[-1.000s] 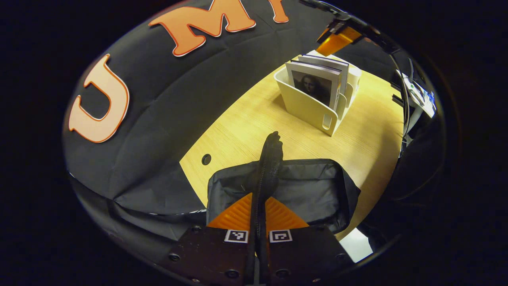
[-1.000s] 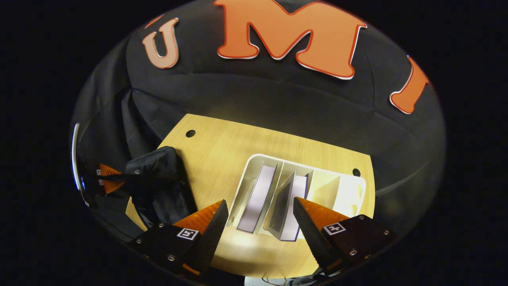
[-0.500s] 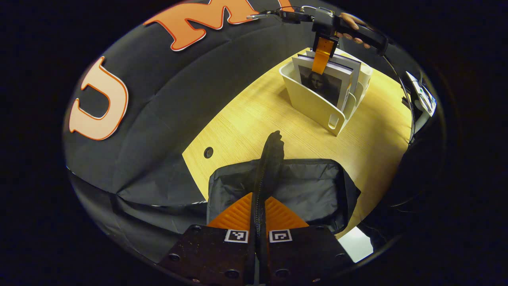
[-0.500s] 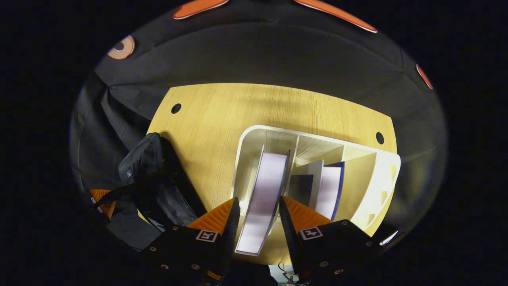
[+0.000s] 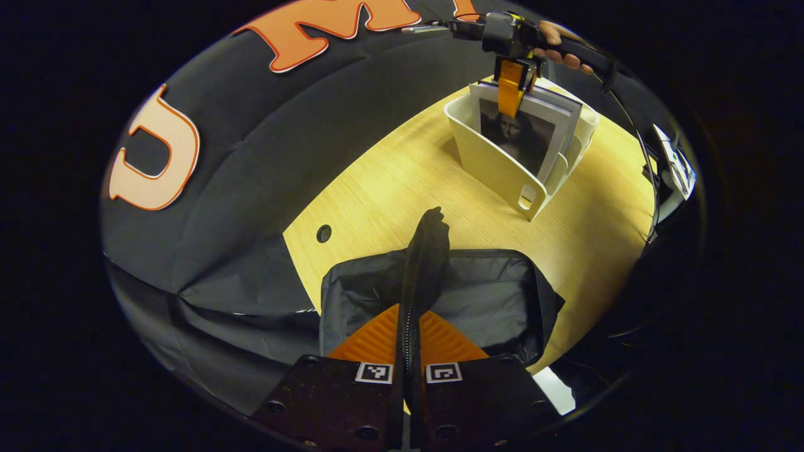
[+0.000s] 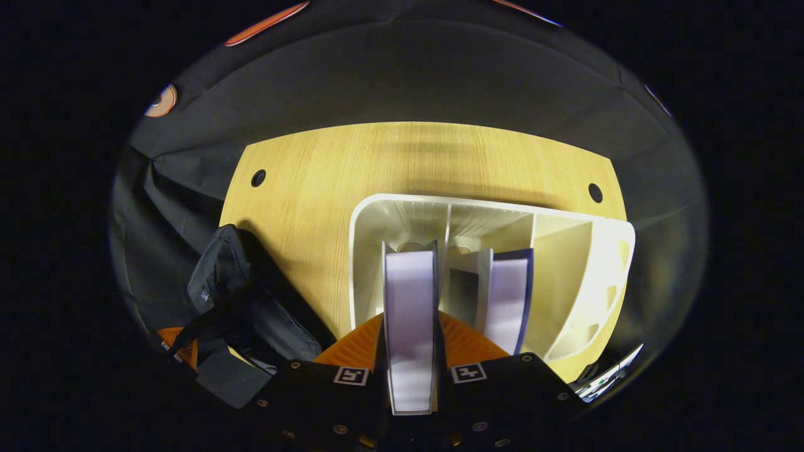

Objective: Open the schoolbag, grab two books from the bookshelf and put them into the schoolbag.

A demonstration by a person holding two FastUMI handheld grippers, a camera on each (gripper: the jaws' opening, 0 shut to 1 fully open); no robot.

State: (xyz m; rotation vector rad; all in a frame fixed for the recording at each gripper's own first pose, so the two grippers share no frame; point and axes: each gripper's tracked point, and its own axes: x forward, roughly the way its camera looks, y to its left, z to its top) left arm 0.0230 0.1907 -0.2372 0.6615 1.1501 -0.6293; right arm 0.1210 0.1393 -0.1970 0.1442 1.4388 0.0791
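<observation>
The black schoolbag (image 5: 477,295) lies open on the wooden table, its grey lining showing. My left gripper (image 5: 409,333) is shut on the bag's zipper edge (image 5: 424,251) and holds it up. In the right gripper view the same bag (image 6: 245,295) sits at the left. My right gripper (image 6: 409,339) is shut on a book (image 6: 409,314) that stands in the first slot of the white bookshelf (image 6: 565,251). Its cover shows a portrait (image 5: 518,132) in the left gripper view, where the right gripper (image 5: 510,94) pinches its top edge. A second book (image 6: 509,301) stands in the slot beside it.
The wooden table (image 6: 377,163) has a cable hole at each far corner (image 6: 258,177) (image 6: 595,192). Black cloth drapes over the table's left edge (image 5: 239,295). A person's hand (image 5: 562,47) holds the right gripper above the shelf.
My right gripper came down over the bookshelf and its fingers went from wide open to shut on the first book. The left gripper has kept its hold on the bag.
</observation>
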